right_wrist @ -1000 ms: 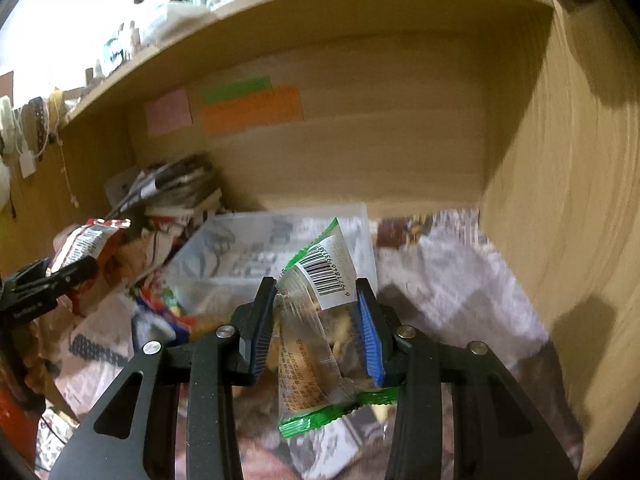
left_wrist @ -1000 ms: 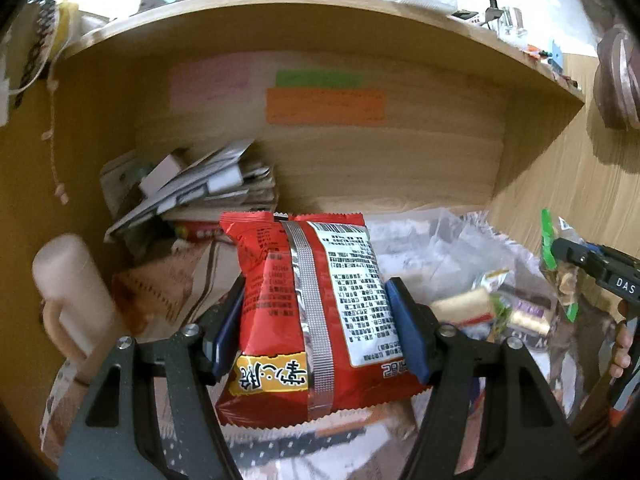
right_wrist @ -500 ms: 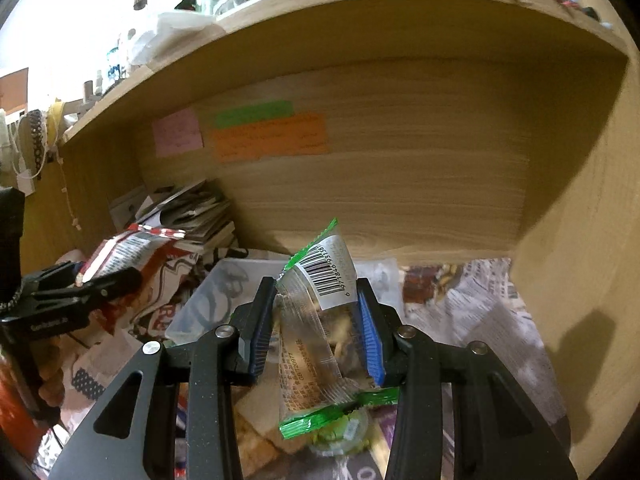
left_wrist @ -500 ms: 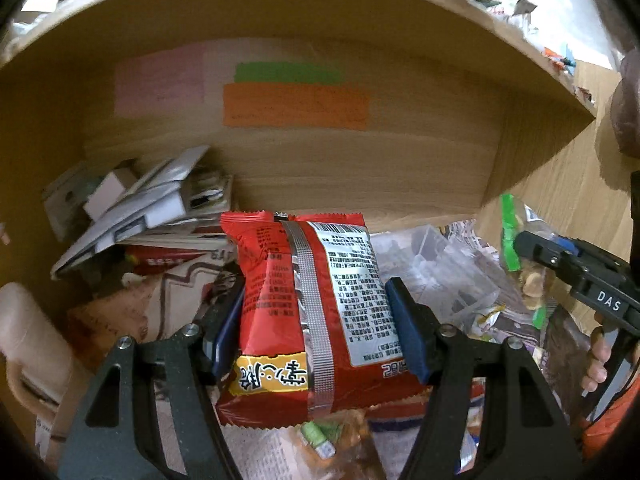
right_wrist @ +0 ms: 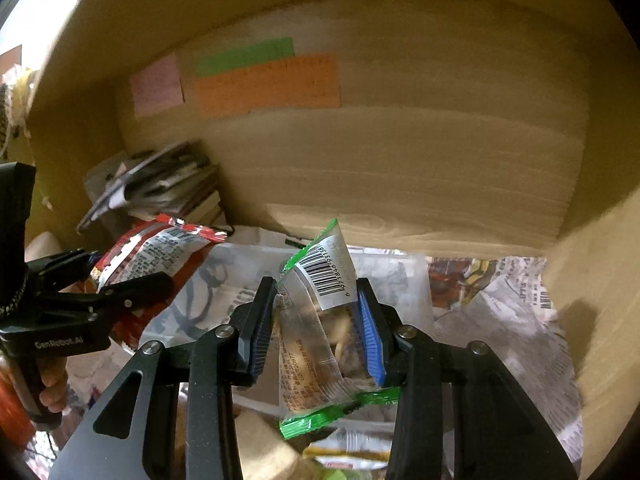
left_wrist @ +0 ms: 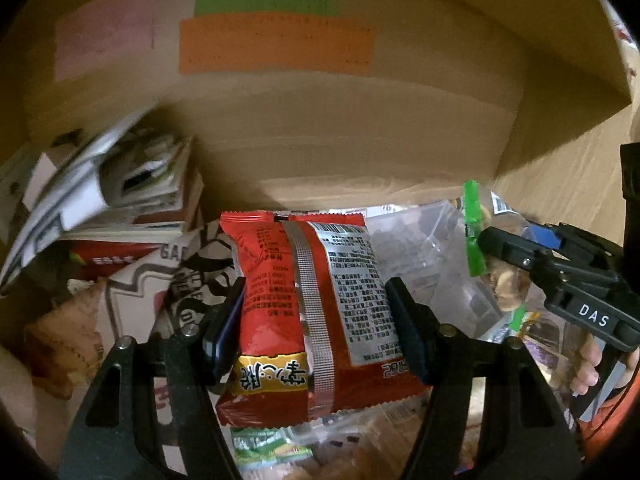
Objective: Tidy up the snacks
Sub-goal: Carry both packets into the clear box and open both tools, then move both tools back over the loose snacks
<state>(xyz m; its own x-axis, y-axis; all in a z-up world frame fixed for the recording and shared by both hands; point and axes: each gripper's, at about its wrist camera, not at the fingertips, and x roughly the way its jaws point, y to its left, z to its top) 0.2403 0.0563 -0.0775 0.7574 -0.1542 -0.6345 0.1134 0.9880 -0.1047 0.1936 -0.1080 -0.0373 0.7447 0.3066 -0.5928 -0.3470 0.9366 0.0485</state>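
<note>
My left gripper [left_wrist: 316,320] is shut on a red snack bag [left_wrist: 308,304] with a silver seam, held upright above the pile. In the right wrist view that bag [right_wrist: 156,248] and the left gripper [right_wrist: 120,284] appear at the left. My right gripper [right_wrist: 318,320] is shut on a clear snack packet with green ends [right_wrist: 320,320] and a barcode label. The left wrist view shows the same packet [left_wrist: 474,236] and the right gripper [left_wrist: 516,248] at the right. Both hang over a clear plastic bin [right_wrist: 392,276] inside a wooden cubby.
Wooden cubby back wall [right_wrist: 400,152] carries pink, green and orange sticky notes [left_wrist: 276,46]. A stack of papers and booklets [left_wrist: 120,184] lies at the back left. Loose snack packets [left_wrist: 268,448] and newspaper [right_wrist: 500,312] cover the floor. A hand [left_wrist: 588,364] grips the right tool.
Both grippers have moved deeper into the cubby toward the back wall, each still holding its snack. The sticky notes and the clear bin loom larger.
</note>
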